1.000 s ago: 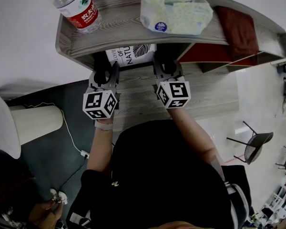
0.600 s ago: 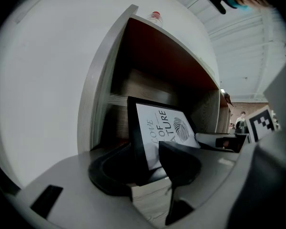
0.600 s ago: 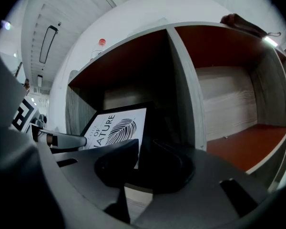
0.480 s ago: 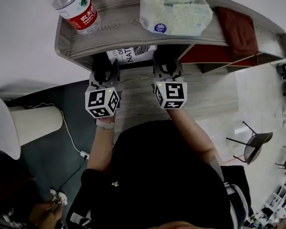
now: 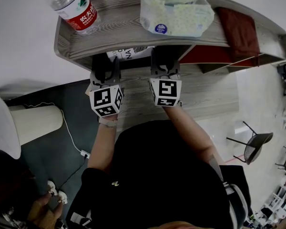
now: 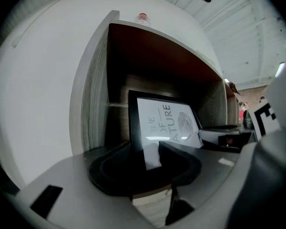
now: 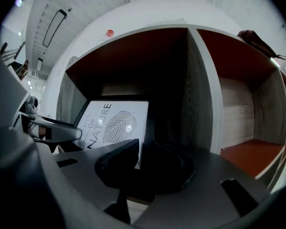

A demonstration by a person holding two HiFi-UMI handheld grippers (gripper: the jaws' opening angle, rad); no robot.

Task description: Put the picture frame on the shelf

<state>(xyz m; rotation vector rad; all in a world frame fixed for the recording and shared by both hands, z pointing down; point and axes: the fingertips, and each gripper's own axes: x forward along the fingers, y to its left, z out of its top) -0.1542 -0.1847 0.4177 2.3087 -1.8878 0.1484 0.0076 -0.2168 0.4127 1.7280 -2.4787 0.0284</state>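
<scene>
Upper centre, the black-rimmed picture frame (image 5: 131, 53) stands crosswise inside the grey wooden shelf (image 5: 119, 28). Left gripper (image 6: 150, 151) clamps its left edge; right gripper's (image 7: 144, 149) jaws are closing on its right.

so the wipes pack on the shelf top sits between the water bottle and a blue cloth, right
No, the cloth is dark red, not blue; the head view shows it. The wipes pack does sit between it and the water bottle.

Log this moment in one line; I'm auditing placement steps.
left gripper: gripping picture frame | right gripper: jaws closing on frame | frame: inside lower shelf bay, not released
</scene>
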